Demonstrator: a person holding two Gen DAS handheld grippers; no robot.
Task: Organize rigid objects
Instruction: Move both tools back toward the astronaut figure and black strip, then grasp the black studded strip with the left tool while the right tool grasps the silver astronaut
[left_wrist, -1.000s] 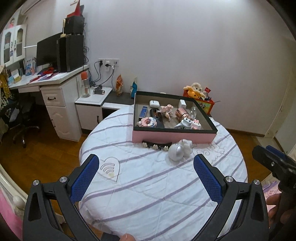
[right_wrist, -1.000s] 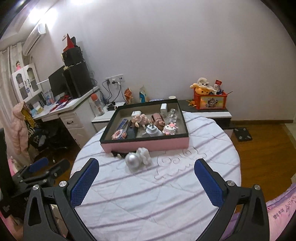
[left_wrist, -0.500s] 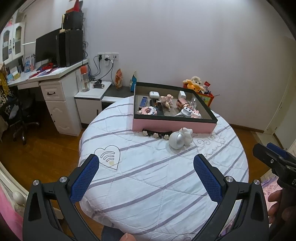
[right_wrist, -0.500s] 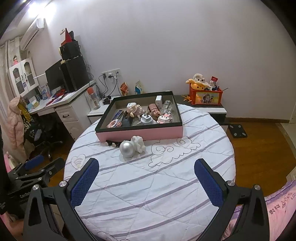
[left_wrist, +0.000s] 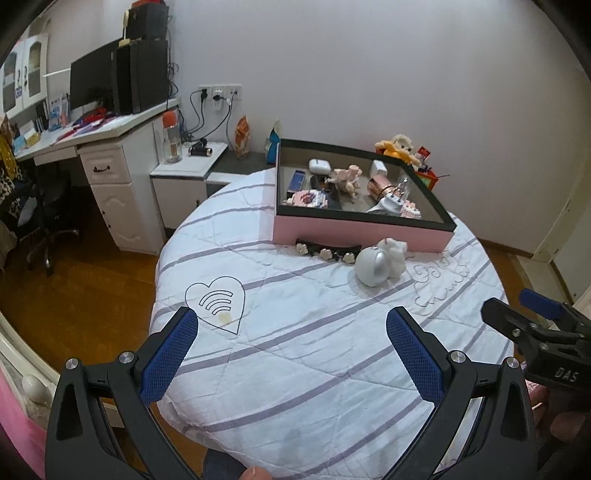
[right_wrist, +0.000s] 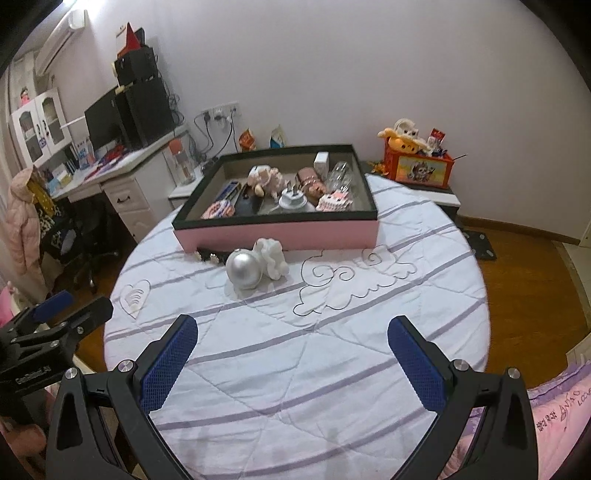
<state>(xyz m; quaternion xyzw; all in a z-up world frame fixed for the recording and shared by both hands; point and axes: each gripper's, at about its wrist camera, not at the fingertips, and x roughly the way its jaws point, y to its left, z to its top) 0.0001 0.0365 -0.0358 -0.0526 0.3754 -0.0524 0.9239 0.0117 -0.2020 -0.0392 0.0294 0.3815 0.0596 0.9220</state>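
Two grippers hung wide open and empty over the near edge of the round tabletop (left_wrist: 295, 350): the left gripper (left_wrist: 291, 354) and the right gripper (right_wrist: 291, 354). Far ahead, a silver ball (right_wrist: 243, 271) and white figurine (right_wrist: 271, 258) lay just before the pink box (right_wrist: 280, 232) of trinkets. Only the right view showed the orange toy box (right_wrist: 417, 168) fully; the left showed a heart print (left_wrist: 216, 301).

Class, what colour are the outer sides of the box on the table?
Pink, with a black rim; the box shows best in the right wrist view.
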